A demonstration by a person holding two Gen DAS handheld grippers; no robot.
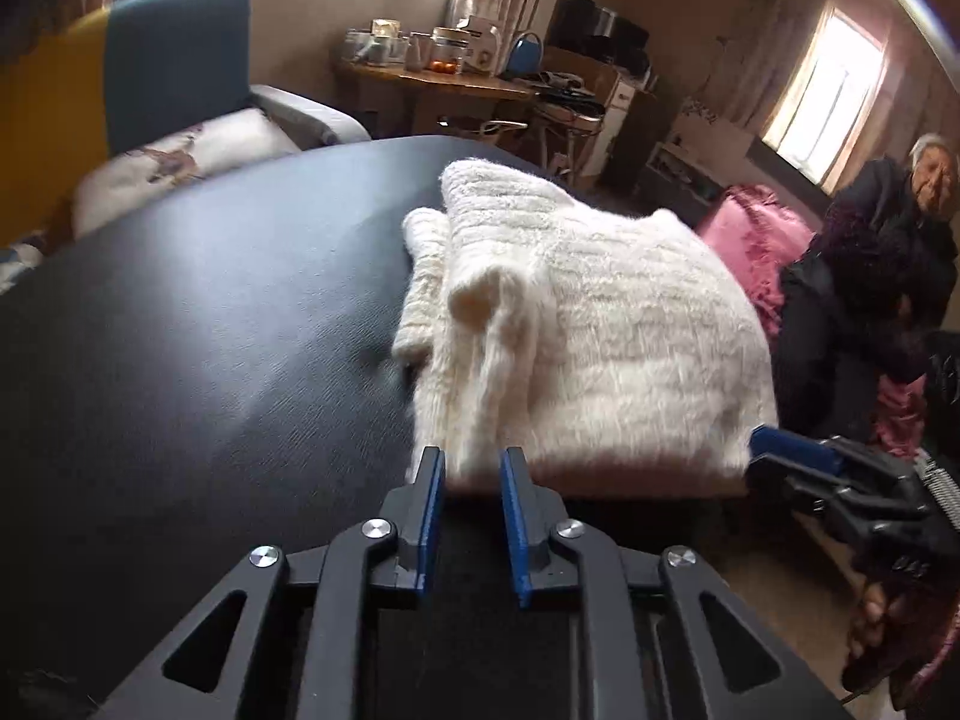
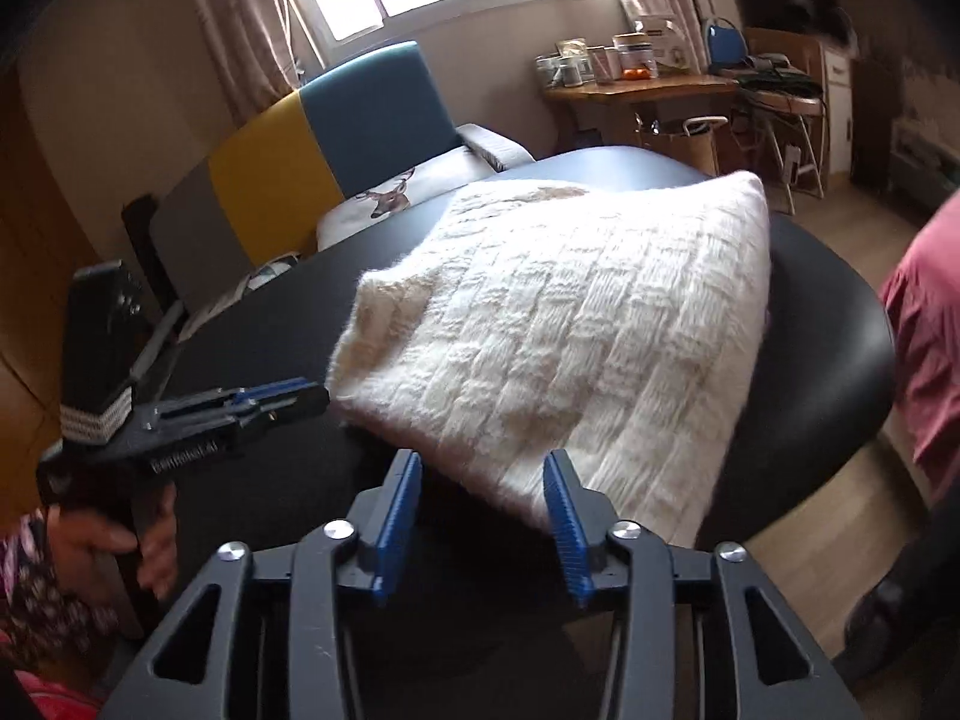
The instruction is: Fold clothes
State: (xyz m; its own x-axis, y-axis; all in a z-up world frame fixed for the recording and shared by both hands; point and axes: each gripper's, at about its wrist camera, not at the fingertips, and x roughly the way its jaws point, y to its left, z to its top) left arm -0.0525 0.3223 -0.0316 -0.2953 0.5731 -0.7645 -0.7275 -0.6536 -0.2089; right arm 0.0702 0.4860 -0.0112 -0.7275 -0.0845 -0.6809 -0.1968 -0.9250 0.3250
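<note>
Left gripper [image 1: 472,468] and right gripper [image 2: 483,480], jaws apart, face a folded, cream, fluffy ribbed-knit sweater [image 2: 558,324] just ahead on the black table [image 1: 210,330].

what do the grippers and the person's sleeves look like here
Both grippers, left and right, are black linkage frames with silver pivot bolts and blue ribbed finger pads. The left one carries white lettering, too blurred to read. The sleeve by the hand holding it is dark with a pink-purple pattern.
</note>
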